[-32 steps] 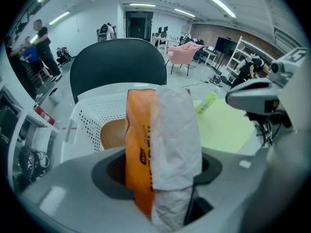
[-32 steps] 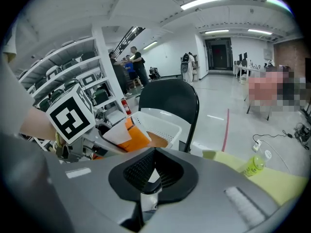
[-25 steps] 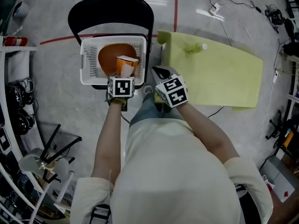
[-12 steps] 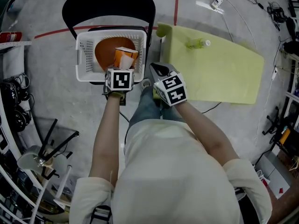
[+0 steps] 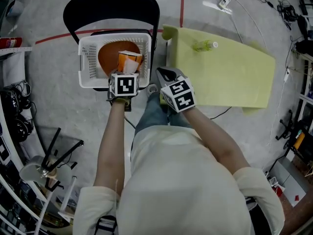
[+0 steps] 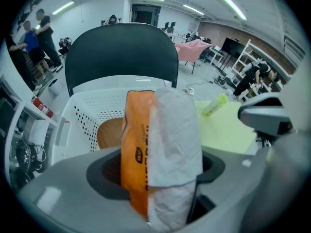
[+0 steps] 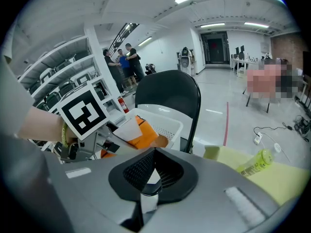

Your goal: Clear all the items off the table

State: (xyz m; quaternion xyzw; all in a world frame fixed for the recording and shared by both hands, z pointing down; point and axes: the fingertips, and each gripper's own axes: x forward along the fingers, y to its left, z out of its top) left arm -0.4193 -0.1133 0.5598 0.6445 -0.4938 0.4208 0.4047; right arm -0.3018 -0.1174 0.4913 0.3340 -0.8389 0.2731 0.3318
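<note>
An orange and white packet (image 6: 160,144) stands upright between the jaws of my left gripper (image 6: 160,178), over the white basket (image 5: 88,58) on the black chair (image 5: 112,9). Those jaws have just been opening and stand wide, with the packet still between them. In the head view the packet (image 5: 128,62) sits just beyond my left gripper (image 5: 126,73), above a round brown dish (image 5: 108,58) in the basket. My right gripper (image 5: 166,75) is shut and empty at the near left corner of the yellow-green table (image 5: 225,77). A green bottle (image 5: 204,45) lies on the table's far side.
The basket (image 7: 165,120) fills the chair seat just left of the table. Cables and a plug lie on the floor beyond the table. Shelves and stands are along the left, and people stand far off by the shelving.
My left gripper and the packet have shifted slightly further over the basket. My right gripper stays by the table's corner.
</note>
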